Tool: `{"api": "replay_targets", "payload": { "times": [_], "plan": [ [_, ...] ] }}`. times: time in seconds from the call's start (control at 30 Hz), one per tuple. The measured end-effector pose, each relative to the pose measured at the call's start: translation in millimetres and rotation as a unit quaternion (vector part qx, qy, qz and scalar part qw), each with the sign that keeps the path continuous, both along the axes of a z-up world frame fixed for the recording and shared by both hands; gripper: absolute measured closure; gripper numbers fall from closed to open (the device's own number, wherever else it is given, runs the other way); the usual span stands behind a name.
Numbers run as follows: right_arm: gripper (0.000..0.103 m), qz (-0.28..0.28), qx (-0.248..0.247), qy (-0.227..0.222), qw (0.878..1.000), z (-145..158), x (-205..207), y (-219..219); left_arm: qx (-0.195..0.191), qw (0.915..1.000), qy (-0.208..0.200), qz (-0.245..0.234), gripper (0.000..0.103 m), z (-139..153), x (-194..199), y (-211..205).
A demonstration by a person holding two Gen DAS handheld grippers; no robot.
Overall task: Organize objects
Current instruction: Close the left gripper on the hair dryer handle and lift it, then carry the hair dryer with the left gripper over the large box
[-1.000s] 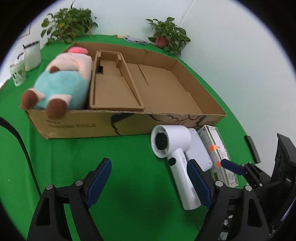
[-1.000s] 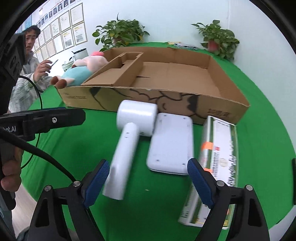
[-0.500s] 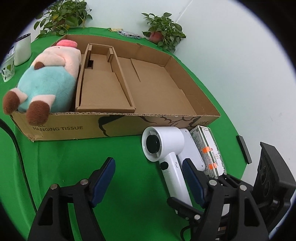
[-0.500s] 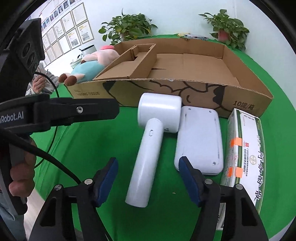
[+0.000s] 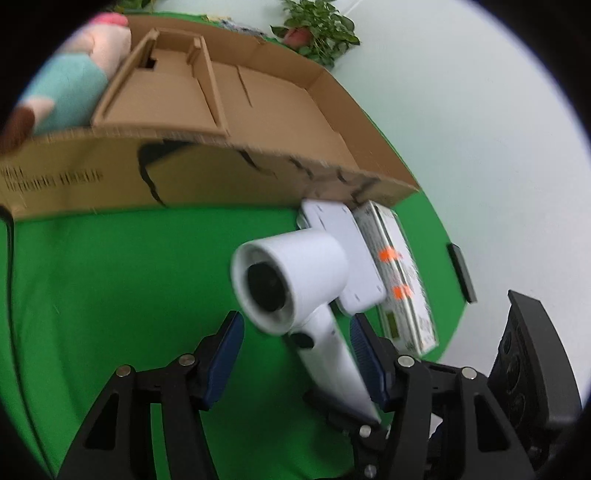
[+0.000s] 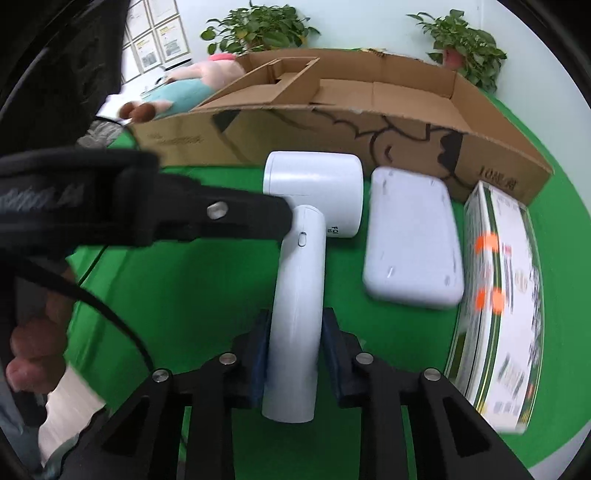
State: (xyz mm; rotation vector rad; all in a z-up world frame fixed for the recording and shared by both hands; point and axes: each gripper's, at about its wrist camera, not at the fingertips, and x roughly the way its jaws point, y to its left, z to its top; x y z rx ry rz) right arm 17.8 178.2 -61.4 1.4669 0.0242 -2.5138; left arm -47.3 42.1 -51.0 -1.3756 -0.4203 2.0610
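Right wrist view, nearest item: right gripper (image 6: 293,356), jaws closing, with the handle of 1 white hair dryer (image 6: 301,288) between its 2 blue pads (image 6: 258,354). Both pads sit against the handle's sides near its lower end. The dryer lies on the green table cover (image 6: 192,288), barrel toward the box.

Left wrist view: left gripper (image 5: 295,360), jaws closing and set apart. The same dryer (image 5: 295,280) has its handle against the right-hand pad; the left-hand pad (image 5: 221,363) stands clear of it. The dryer's dark round barrel end faces this camera.

Beside the dryer, further right: 1 flat white case (image 6: 412,243), then 1 green-and-white printed carton (image 6: 502,295) bearing orange stickers, the case just beside the carton.

Behind all 3: 1 long open cardboard box (image 6: 332,129), with 1 cardboard insert (image 5: 159,96) inside it left of the middle. 1 plush toy (image 6: 177,88) in pink and teal lies at the box's left end.

Far edge: 2 potted plants (image 6: 258,27) against the pale wall.

Left of frame, right wrist view: the left gripper's black finger (image 6: 218,218) crossing toward the dryer's neck, and 1 hand (image 6: 37,332) of the person.
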Motion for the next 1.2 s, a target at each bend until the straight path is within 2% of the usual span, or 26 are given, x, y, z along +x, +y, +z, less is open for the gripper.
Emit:
{"api": "replay_targets", "payload": {
  "times": [0.07, 0.13, 0.2, 0.3, 0.37, 0.43, 0.53, 0.6, 0.63, 0.67, 0.9, 1.2],
  "plan": [
    [0.078, 0.011, -0.014, -0.009, 1.0, 0.9, 18.6, -1.8, 0.008, 0.9997, -0.019, -0.01, 0.044, -7.8, 10.2, 5.7],
    [0.07, 0.011, -0.017, -0.004, 1.0, 3.8, 28.2, -3.0, 0.01, 0.9995, -0.026, -0.015, 0.044, -12.0, 17.6, 10.2],
    [0.064, 0.013, -0.014, 0.01, 1.0, 6.7, 29.0, -5.0, 0.027, 0.9988, -0.041, -0.006, 0.044, -15.7, 18.6, 8.8],
    [0.062, 0.012, -0.014, 0.011, 1.0, 7.2, 25.0, -7.2, 0.038, 0.9979, -0.053, 0.002, 0.044, -17.0, 17.2, 6.0],
    [0.062, 0.013, -0.006, 0.009, 1.0, 5.5, 22.8, -10.0, 0.042, 0.9974, -0.059, 0.005, 0.044, -17.3, 16.8, 5.3],
    [0.068, 0.01, 0.004, 0.001, 1.0, 1.4, 20.0, -12.5, 0.047, 0.9966, -0.067, 0.001, 0.044, -18.0, 16.8, 7.4],
    [0.072, 0.01, 0.018, 0.011, 1.0, 3.7, 22.4, -16.8, 0.085, 0.9915, -0.097, -0.015, 0.045, -24.8, 17.4, 12.6],
    [0.073, 0.008, 0.018, 0.013, 1.0, 7.8, 22.8, -18.4, 0.074, 0.9928, -0.093, -0.013, 0.053, -24.5, 18.1, 12.4],
    [0.074, 0.007, 0.025, 0.016, 1.0, 9.9, 23.4, -19.9, 0.062, 0.994, -0.09, -0.01, 0.064, -24.4, 18.8, 12.6],
    [0.074, 0.008, 0.036, 0.02, 0.999, 12.0, 24.4, -22.1, 0.051, 0.9949, -0.087, -0.007, 0.071, -24.3, 19.6, 12.7],
    [0.074, 0.003, 0.053, 0.039, 0.998, 26.1, 28.9, -30.8, 0.041, 0.9967, -0.07, 0.003, 0.071, -13.3, 25.8, 9.0],
    [0.074, -0.01, 0.042, 0.117, 0.992, 82.8, 31.5, -34.1, 0.033, 0.9994, 0.009, 0.007, 0.072, 50.9, 28.2, 6.7]
  ]
}}
